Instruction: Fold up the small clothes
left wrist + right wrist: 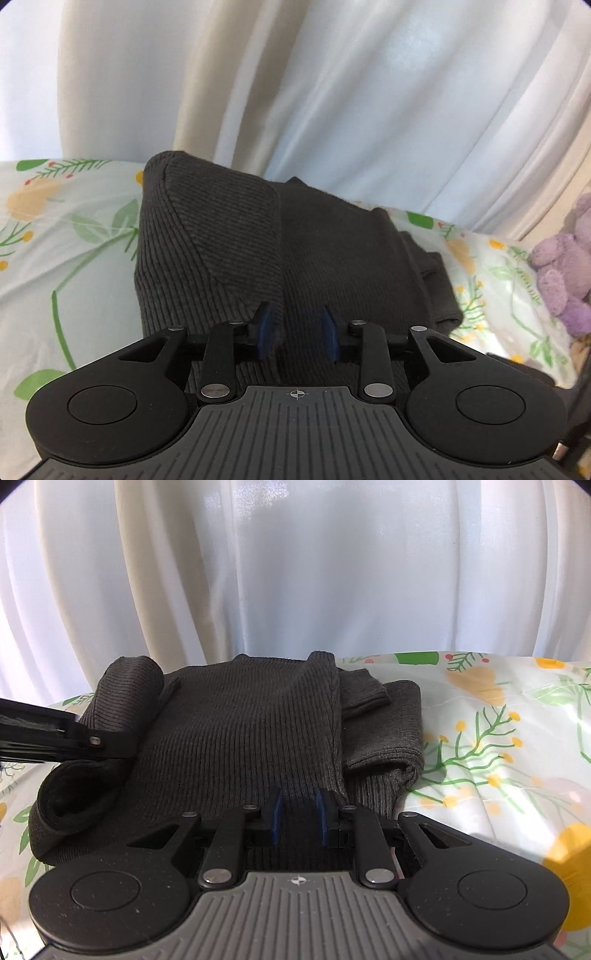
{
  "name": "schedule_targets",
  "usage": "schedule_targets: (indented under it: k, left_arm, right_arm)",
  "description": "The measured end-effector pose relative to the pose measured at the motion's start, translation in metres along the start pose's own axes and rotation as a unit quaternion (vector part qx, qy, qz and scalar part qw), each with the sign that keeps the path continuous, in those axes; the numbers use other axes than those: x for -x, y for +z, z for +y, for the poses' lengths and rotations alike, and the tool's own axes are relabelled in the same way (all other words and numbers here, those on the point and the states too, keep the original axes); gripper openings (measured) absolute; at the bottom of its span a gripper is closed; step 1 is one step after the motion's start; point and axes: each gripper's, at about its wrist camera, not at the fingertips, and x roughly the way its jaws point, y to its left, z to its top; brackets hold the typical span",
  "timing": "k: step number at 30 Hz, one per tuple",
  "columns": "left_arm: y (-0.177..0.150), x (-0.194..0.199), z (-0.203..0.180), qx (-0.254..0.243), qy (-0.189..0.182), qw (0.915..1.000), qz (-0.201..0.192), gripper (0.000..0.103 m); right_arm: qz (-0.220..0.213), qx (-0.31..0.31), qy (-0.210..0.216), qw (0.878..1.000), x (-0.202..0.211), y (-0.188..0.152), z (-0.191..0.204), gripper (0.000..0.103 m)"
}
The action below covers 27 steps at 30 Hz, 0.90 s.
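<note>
A dark grey ribbed knit garment (236, 236) lies partly folded on a floral sheet (70, 236); it also shows in the right wrist view (236, 731). My left gripper (298, 334) has its blue pads around a fold of the garment's near edge, with a gap between them. My right gripper (300, 818) has its pads closed onto a raised ridge of the same garment. The left gripper's body (55, 734) reaches in from the left of the right wrist view, into a rolled part of the garment.
White and beige curtains (295, 572) hang close behind the bed. A purple plush toy (569, 266) sits at the right on the sheet. Bare floral sheet (498, 757) lies to the right of the garment.
</note>
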Motion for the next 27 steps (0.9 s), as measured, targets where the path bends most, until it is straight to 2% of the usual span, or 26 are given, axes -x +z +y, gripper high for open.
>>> schedule_targets:
  k: [3,5,7,8,10,12,14,19,20,21,22,24,26,27]
  left_arm:
    - [0.002,0.032,0.013,0.035,-0.010,0.9988,-0.034,0.035]
    - [0.002,0.039,0.022,0.041,0.016,0.9975,-0.055,0.036]
    - [0.000,0.030,0.031,0.042,0.044,0.9970,-0.049,0.035]
    - [-0.002,0.019,0.034,0.046,0.044,0.9974,-0.033,0.035]
    - [-0.009,-0.004,0.040,0.058,0.008,0.9981,0.019,0.035]
    - [-0.023,-0.021,0.048,0.084,-0.056,0.9930,0.061,0.037]
    - [-0.028,-0.017,0.051,0.091,-0.059,0.9932,0.043,0.038]
    - [-0.024,0.007,0.075,0.139,-0.062,0.9873,0.048,0.040]
    - [-0.023,0.015,0.077,0.137,-0.056,0.9879,0.044,0.043]
    - [-0.020,0.024,0.078,0.131,-0.052,0.9894,0.037,0.046]
    - [-0.019,0.032,0.079,0.125,-0.045,0.9908,0.025,0.048]
    - [-0.016,0.044,0.083,0.122,-0.012,0.9925,0.000,0.050]
    - [-0.013,0.047,0.089,0.120,0.033,0.9921,-0.020,0.051]
    - [-0.012,0.045,0.095,0.124,0.055,0.9905,-0.023,0.051]
  right_arm:
    - [0.001,0.000,0.002,1.000,0.000,0.000,-0.001,0.018]
    - [0.001,0.000,0.003,1.000,0.000,0.001,-0.001,0.018]
    - [0.002,0.000,0.003,1.000,-0.002,0.002,-0.001,0.019]
    - [0.002,0.001,0.003,1.000,-0.003,0.002,-0.001,0.019]
    - [0.004,0.005,0.002,1.000,-0.002,0.002,0.001,0.019]
    - [0.007,0.005,0.008,1.000,-0.002,0.005,0.003,0.019]
    - [0.007,0.000,0.028,1.000,-0.001,0.012,0.005,0.019]
    - [0.009,-0.006,0.097,0.995,-0.005,0.034,0.016,0.019]
    - [0.017,-0.016,0.122,0.992,-0.009,0.039,0.018,0.020]
    - [0.030,-0.031,0.151,0.988,-0.014,0.045,0.019,0.026]
    - [0.051,-0.049,0.184,0.980,-0.022,0.051,0.022,0.037]
    - [0.093,-0.094,0.238,0.962,-0.040,0.061,0.026,0.049]
    - [0.125,-0.128,0.279,0.943,-0.059,0.067,0.031,0.050]
    - [0.134,-0.139,0.285,0.939,-0.067,0.071,0.034,0.050]
